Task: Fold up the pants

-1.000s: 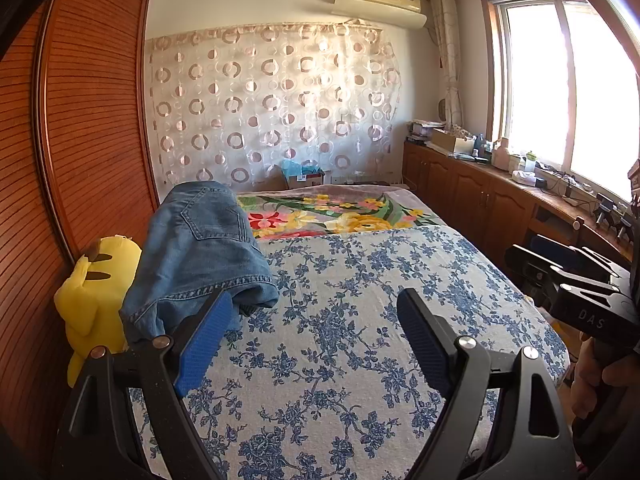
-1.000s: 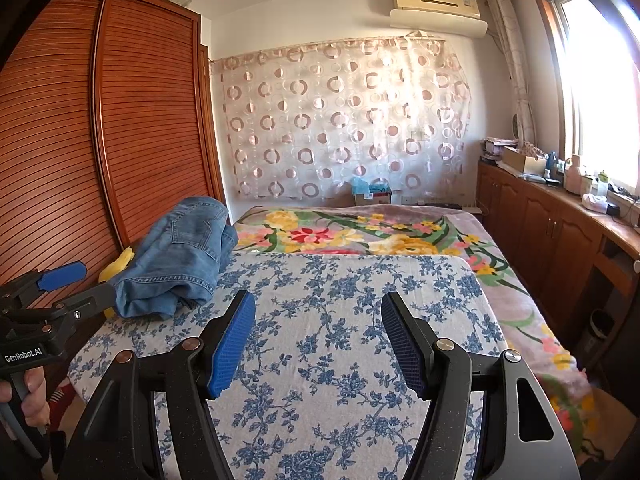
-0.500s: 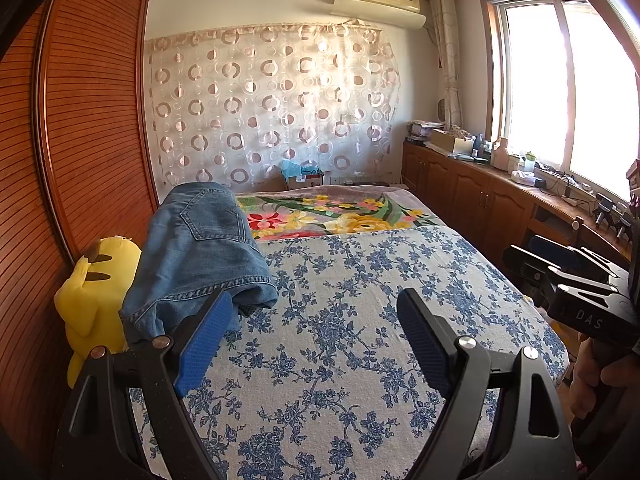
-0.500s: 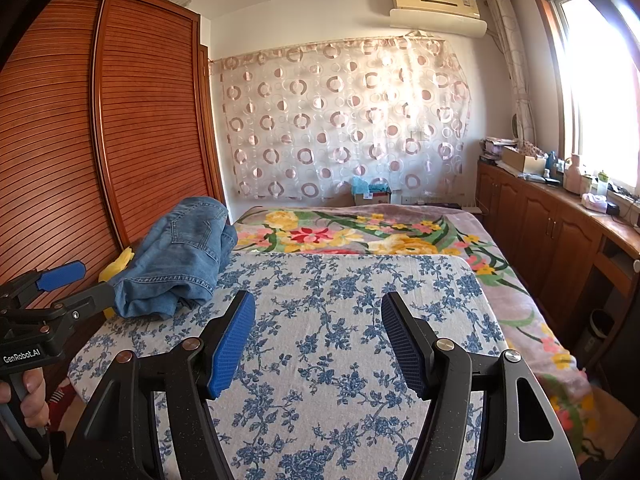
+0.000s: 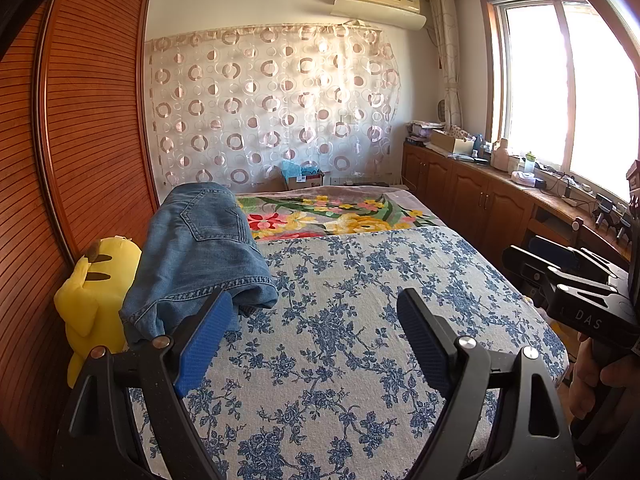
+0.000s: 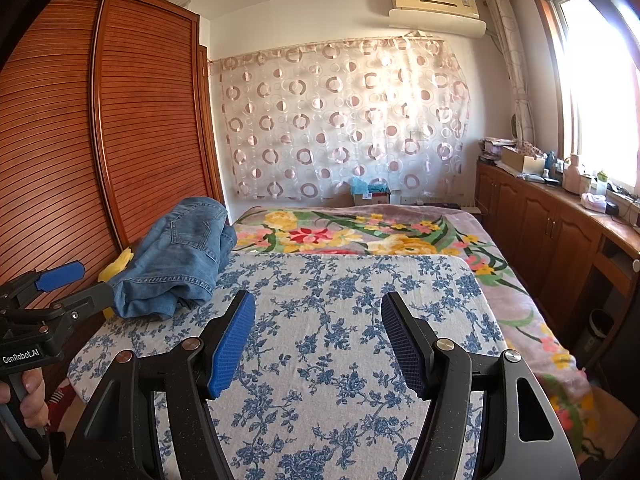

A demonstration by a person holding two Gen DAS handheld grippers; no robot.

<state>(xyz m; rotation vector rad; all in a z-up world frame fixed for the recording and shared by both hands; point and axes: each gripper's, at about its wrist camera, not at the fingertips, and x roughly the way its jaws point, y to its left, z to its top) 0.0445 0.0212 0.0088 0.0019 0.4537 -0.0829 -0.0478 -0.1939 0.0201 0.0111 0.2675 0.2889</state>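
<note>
- With both grippers, left (image 5: 310,344) and right (image 6: 316,344), spread apart and empty, nothing is held.
- Jeans (image 5: 200,256) lie bunched at bed's (image 5: 360,320) left edge, against yellow plush (image 5: 92,300).
- Heap isn't flat: fits pre-fold, or loosely folded and set aside.

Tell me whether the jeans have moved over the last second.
No. The jeans lie in the same heap on the bed's left edge, against the yellow plush toy, as before.

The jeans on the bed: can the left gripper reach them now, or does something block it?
Probably yes. The jeans lie bunched just beyond the open left gripper, with only bare floral sheet between.
</note>
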